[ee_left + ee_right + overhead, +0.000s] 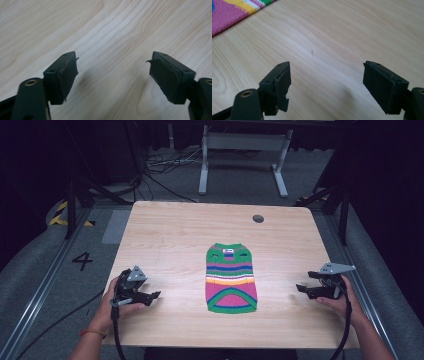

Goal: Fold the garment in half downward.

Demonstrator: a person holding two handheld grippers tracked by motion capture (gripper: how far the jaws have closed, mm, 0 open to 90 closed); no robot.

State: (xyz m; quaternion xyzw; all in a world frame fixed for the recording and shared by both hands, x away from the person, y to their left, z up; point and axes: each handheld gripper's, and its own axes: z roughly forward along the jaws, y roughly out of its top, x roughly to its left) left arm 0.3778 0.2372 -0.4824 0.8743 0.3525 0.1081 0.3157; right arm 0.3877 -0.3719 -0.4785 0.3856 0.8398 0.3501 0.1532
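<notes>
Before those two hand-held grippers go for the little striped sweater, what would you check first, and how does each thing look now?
1. Left hand-held gripper open, nothing between its jaws: ok.
2. Right hand-held gripper open, nothing between its jaws: ok.
3. Striped sweater lies flat between the two: ok.
4. Neither gripper touches the sweater yet: ok.
5. Bare table around the sweater: ok.
6. Anything under the sweater: cannot tell.

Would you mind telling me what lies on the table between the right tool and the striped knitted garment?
Nothing: in the high view, bare wooden table separates the right tool from the striped knitted garment.
</notes>
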